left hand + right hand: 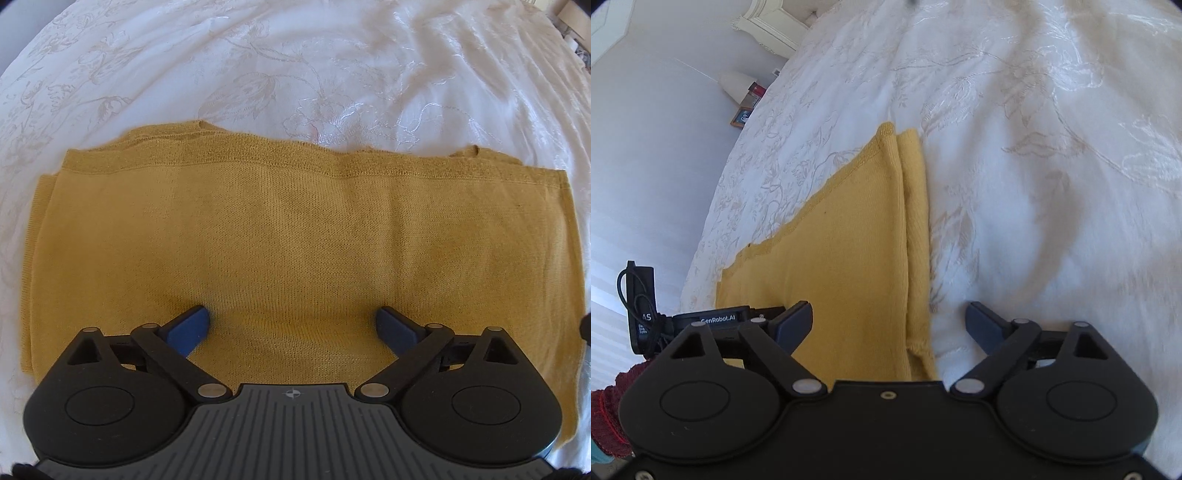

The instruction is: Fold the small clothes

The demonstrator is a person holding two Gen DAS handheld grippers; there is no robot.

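Note:
A mustard-yellow knit garment lies folded into a flat rectangle on the white bedspread. My left gripper is open and empty, its blue fingers spread just above the garment's near part. In the right wrist view the same garment stretches away, with a narrow folded layer along its right edge. My right gripper is open and empty, over the garment's right edge, one finger above the cloth and the other above the bedspread.
The bedspread is white with pale embroidered flowers and soft wrinkles. In the right wrist view, the bed's left edge borders a light floor with a white furniture piece and small items. The other gripper's body and a red sleeve show at left.

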